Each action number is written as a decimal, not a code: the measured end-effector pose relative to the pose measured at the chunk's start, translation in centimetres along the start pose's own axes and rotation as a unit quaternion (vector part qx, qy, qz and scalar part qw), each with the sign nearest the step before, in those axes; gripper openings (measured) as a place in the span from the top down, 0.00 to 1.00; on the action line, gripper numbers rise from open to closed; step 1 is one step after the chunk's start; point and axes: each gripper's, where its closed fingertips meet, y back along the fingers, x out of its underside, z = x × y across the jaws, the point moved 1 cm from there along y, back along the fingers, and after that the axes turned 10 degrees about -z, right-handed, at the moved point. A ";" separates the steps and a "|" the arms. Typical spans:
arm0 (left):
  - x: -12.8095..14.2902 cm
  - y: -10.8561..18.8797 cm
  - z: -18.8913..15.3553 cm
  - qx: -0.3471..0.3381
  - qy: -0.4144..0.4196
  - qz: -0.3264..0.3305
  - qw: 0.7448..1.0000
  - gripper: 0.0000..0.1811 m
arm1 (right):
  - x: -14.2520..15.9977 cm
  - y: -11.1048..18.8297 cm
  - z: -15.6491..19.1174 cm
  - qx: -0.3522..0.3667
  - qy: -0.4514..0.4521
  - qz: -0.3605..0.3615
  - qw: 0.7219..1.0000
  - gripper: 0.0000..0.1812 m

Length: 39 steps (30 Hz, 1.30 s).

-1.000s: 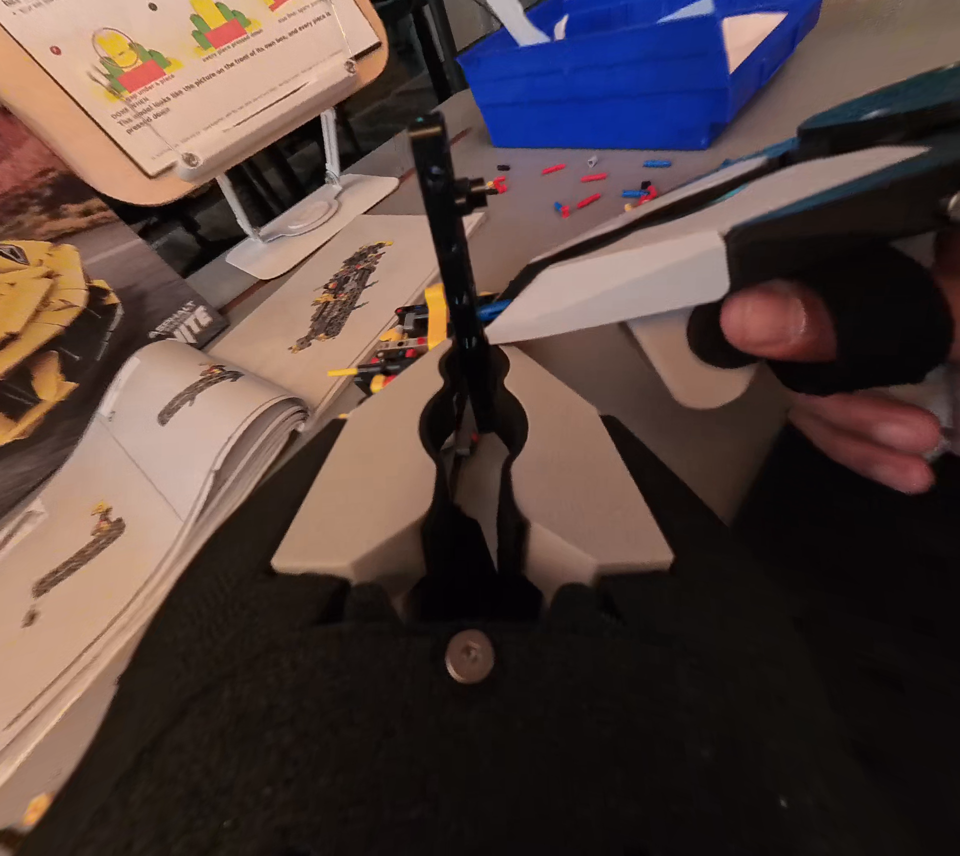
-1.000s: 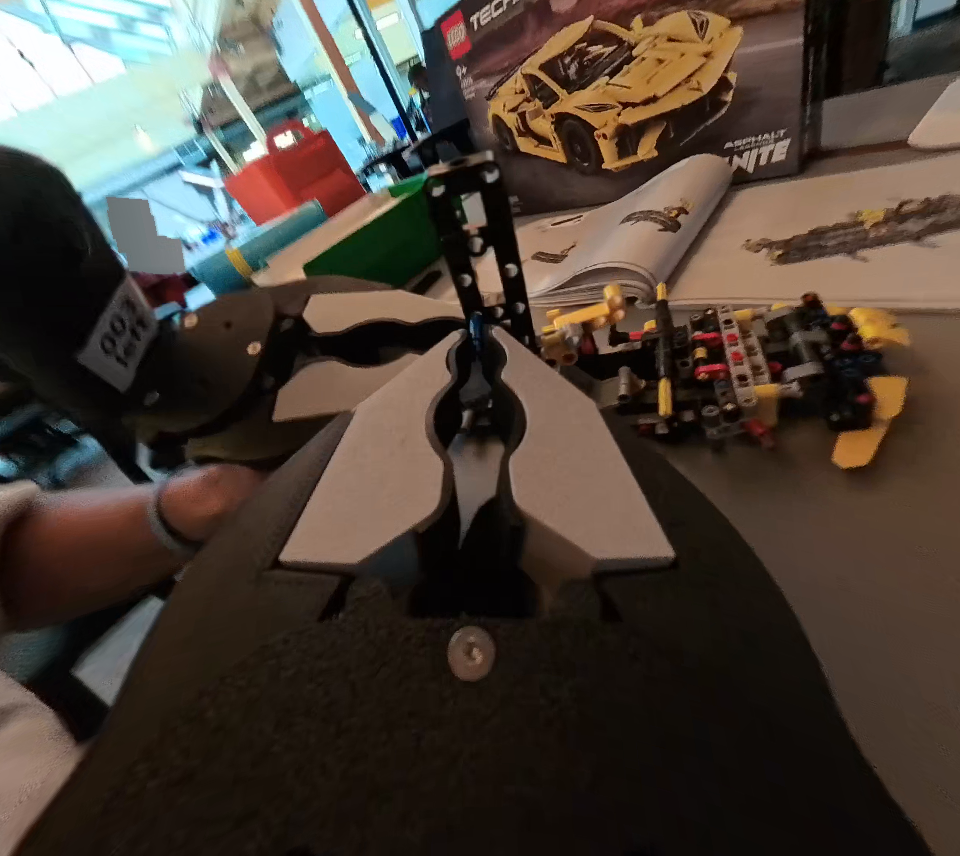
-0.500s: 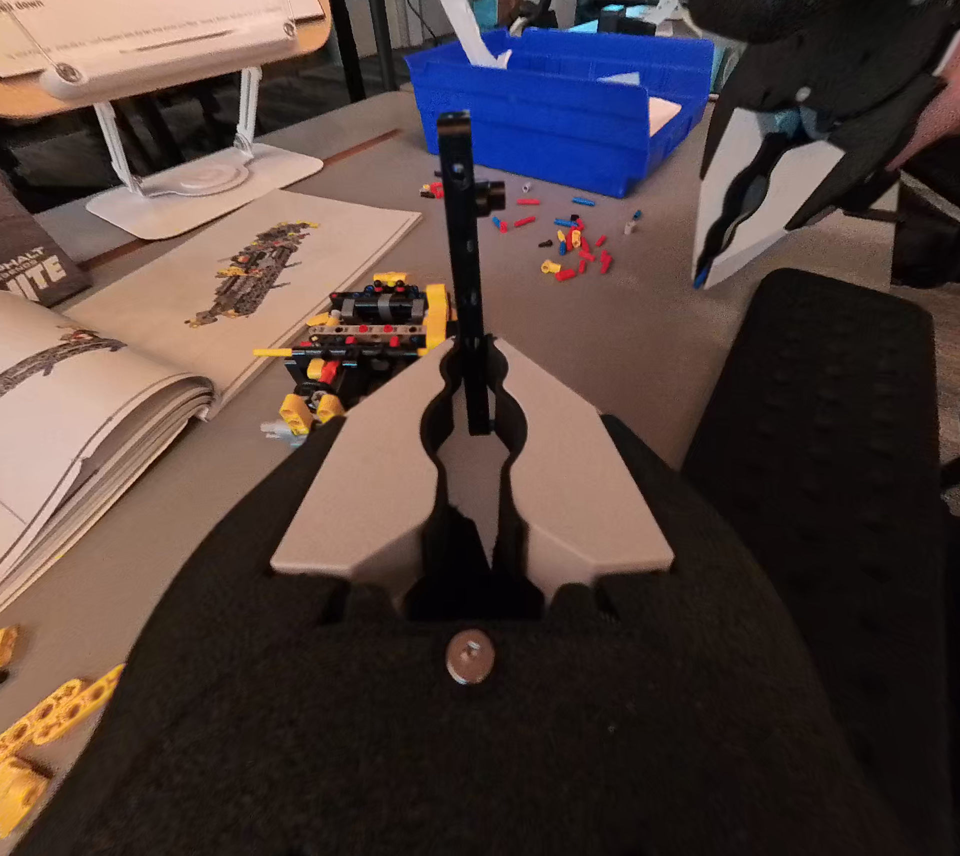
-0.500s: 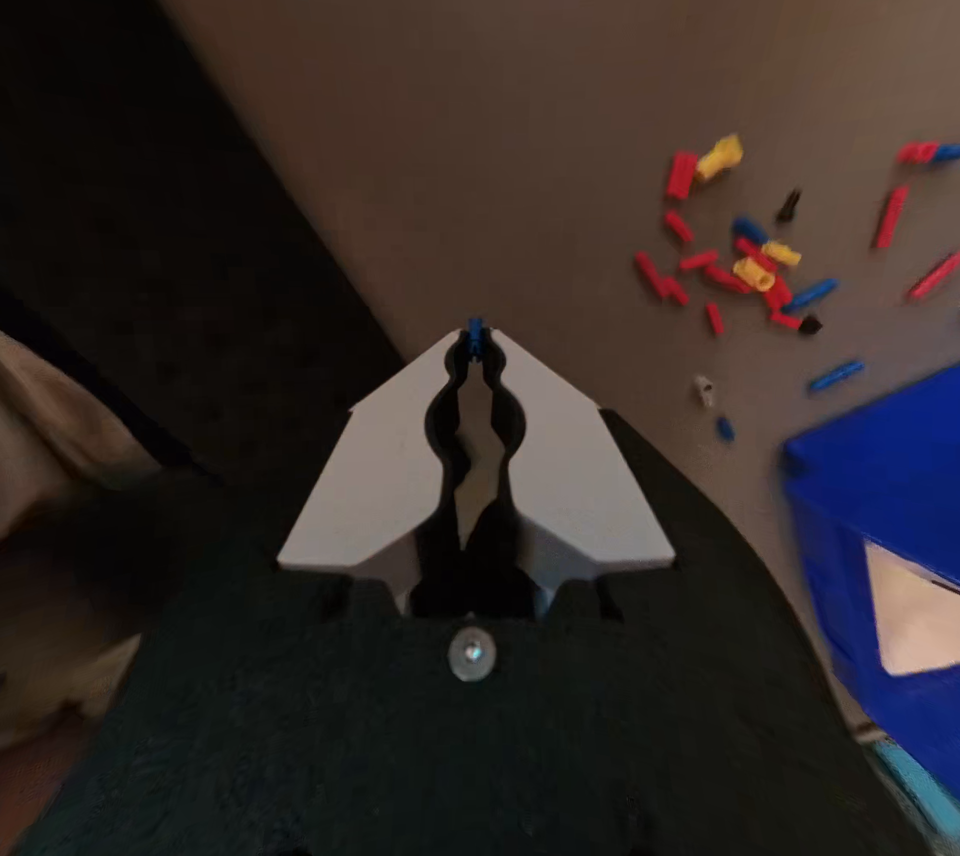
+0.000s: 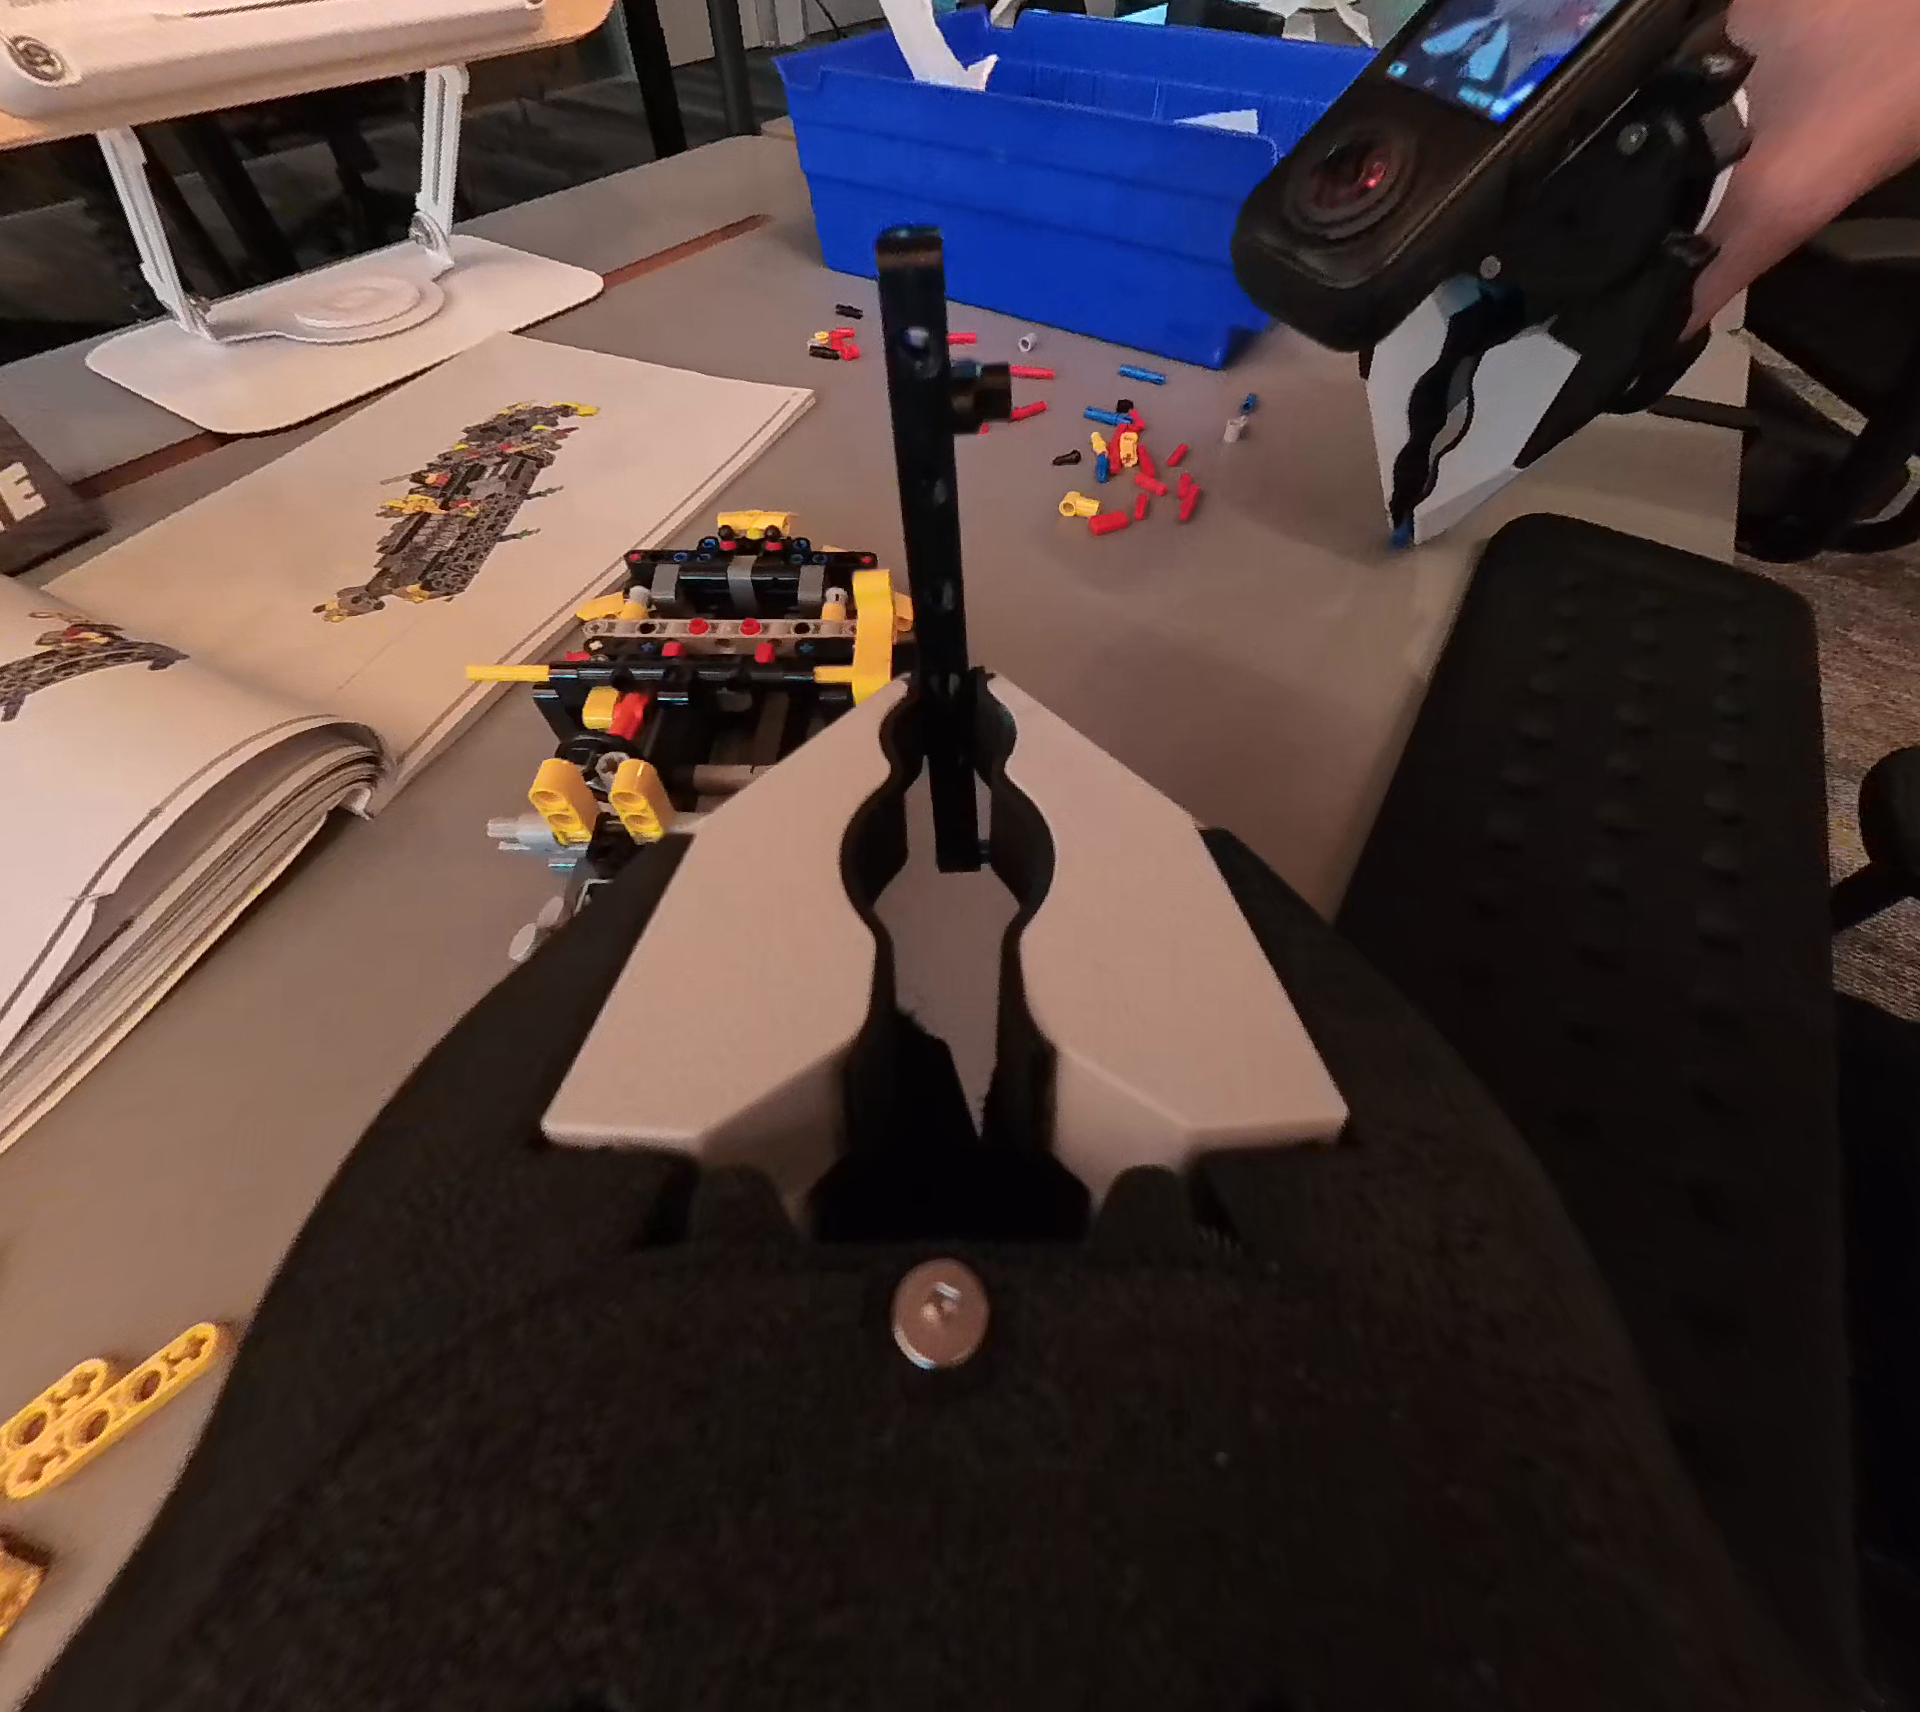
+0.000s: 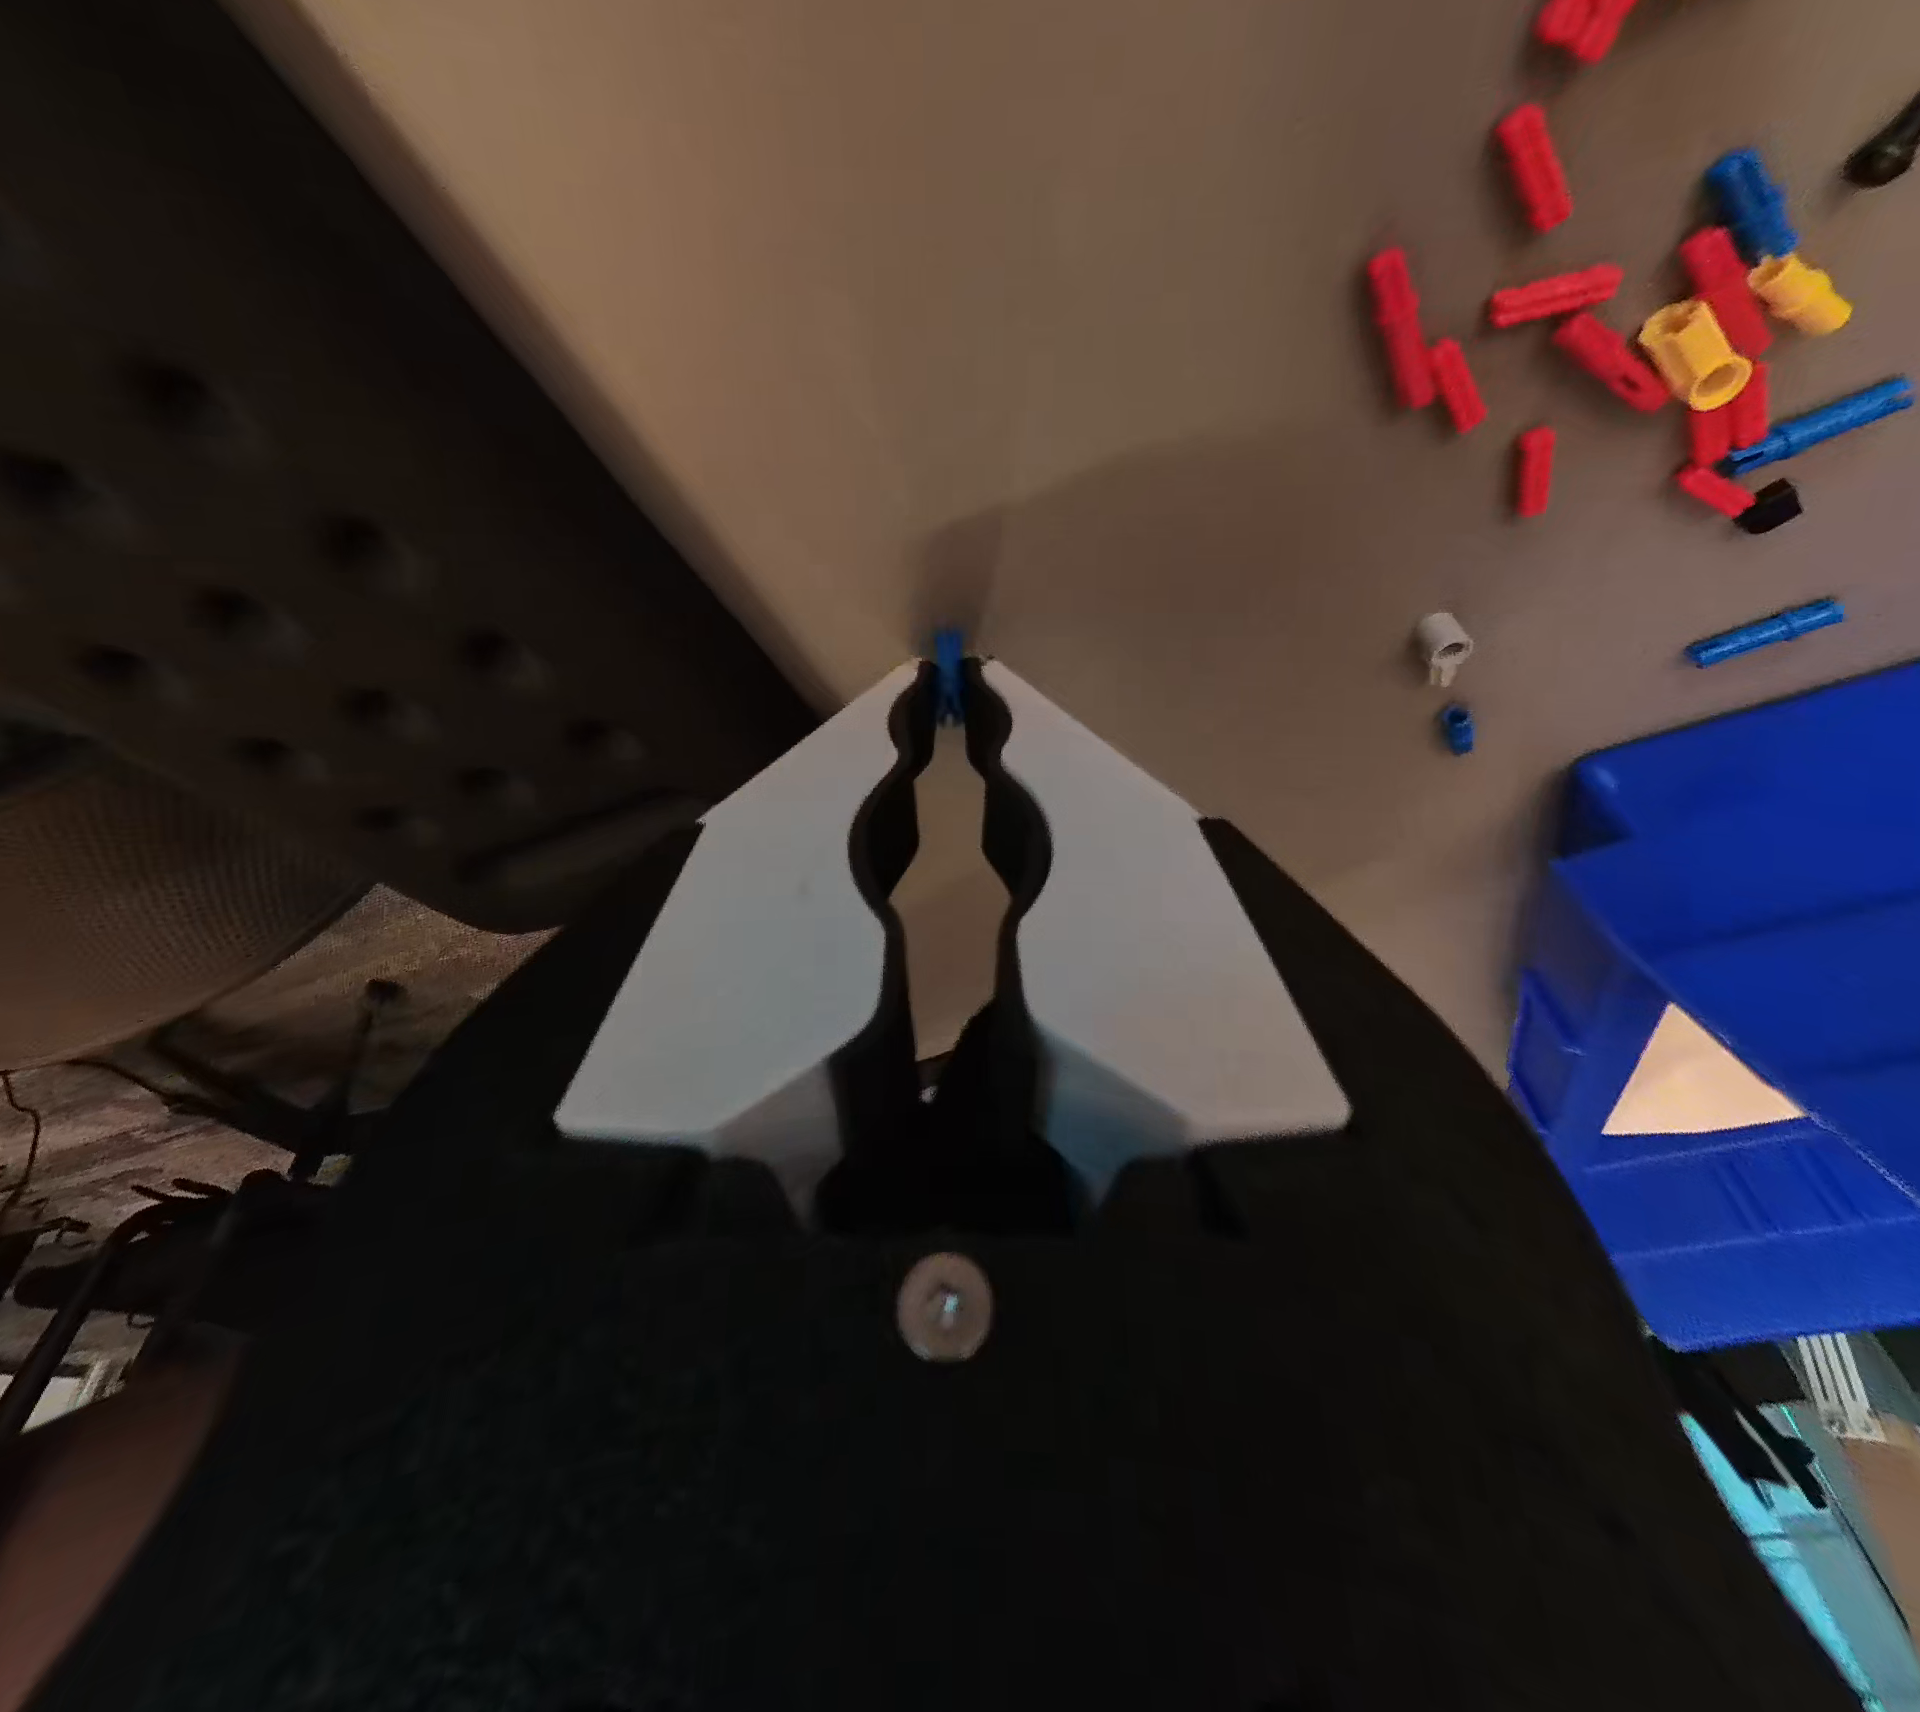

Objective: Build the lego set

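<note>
The black beam [image 5: 928, 519] stands upright at the centre of the left wrist view, its lower end clamped between the closed fingertips of the left gripper [image 5: 948, 696]; a short black pin [image 5: 982, 390] sticks out of its right side near the top. At about 10 o'clock from the grip, just behind the fingers, the half-built model [image 5: 717, 654] in black, yellow and grey sits on the table [image 5: 1226, 686]. Farther out at 9 to 10 o'clock lies the open booklet [image 5: 416, 540], and at 11 o'clock a white stand [image 5: 343, 312] carries a tilted sheet. At 1 o'clock a scatter of loose pins [image 5: 1127, 467], red, blue and yellow, lies in front of the blue bin [image 5: 1029, 176].

The right gripper [image 6: 948, 675] is pinched almost fully shut on a small blue pin [image 6: 948, 673] at its very tips, pointing down close above the table near its front edge. In the left wrist view that gripper hangs at 2 o'clock, tips down, apart from the beam. From the right wrist view the loose pins lie at 1 to 2 o'clock and the bin corner at 3 to 4 o'clock.
</note>
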 end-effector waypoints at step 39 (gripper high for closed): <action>1.3 -0.5 -1.1 0.039 0.011 0.036 0.999 0.95 | -5.8 0.1 -2.2 -0.028 0.072 -0.270 0.960 0.97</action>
